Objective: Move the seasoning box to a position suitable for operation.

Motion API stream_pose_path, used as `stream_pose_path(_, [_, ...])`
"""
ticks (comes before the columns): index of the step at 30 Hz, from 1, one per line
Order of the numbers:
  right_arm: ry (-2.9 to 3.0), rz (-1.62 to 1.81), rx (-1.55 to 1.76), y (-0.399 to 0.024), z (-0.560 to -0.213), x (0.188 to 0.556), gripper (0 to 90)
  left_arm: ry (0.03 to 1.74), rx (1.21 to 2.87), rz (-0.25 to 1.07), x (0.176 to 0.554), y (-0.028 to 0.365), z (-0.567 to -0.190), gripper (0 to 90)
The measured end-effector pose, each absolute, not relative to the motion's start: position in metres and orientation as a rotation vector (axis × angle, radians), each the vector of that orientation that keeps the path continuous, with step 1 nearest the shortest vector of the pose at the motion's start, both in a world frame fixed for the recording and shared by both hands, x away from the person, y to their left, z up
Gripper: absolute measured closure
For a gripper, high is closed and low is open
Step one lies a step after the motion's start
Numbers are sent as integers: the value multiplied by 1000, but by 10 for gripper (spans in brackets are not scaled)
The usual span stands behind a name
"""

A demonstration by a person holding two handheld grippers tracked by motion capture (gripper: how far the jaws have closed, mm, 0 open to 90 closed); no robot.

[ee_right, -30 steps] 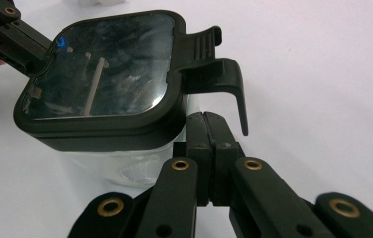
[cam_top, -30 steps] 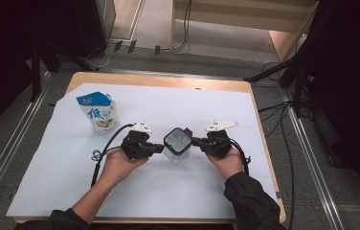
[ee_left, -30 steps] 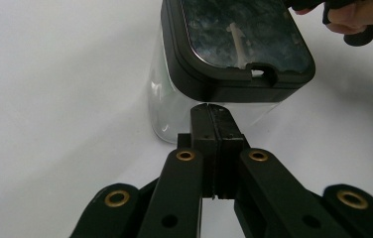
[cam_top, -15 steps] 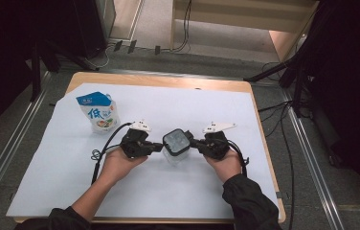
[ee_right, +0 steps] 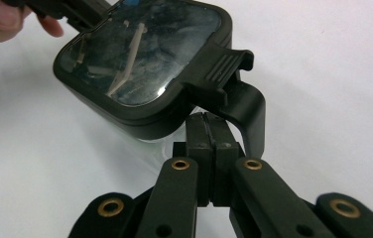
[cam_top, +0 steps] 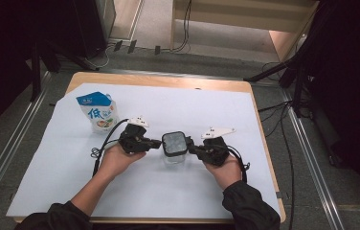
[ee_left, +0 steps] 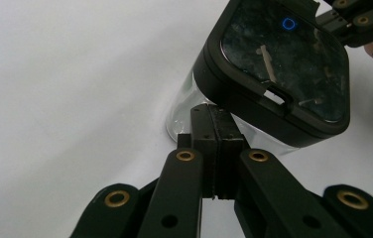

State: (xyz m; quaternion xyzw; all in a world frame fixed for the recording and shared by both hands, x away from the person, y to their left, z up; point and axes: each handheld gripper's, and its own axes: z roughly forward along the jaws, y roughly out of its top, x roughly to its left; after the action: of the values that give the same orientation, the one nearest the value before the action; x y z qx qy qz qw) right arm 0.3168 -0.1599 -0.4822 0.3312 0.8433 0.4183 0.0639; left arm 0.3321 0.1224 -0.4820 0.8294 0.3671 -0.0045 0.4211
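**Jar flanked from both sides**

On the white-covered worktop [cam_top: 168, 191] I see a clear glass jar with a black square lid [cam_top: 174, 143] standing between my tools. The left hand-held gripper [cam_top: 158, 143] and the right hand-held gripper [cam_top: 190, 146] both have jaws pressed together, tips against opposite lid edges, equally near. A blue-and-white pouch [cam_top: 97, 112] stands well apart.

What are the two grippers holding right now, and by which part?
Nothing: both the left gripper and right gripper are shut on themselves, tips against opposite sides of the clear jar's square black lid.
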Motion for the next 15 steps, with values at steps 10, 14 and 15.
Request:
stream_pose_path(10, [2567,1281,988,-160,-482,309,900,860,2123,2,341,122,-481,900])
stream_pose_path(14, [2576,1290,976,-164,-480,308,900,832,2159,10,344,129,-478,895])
stream_pose_path(15, [2574,1292,983,-165,-478,307,900,824,2167,15,344,131,-476,874])
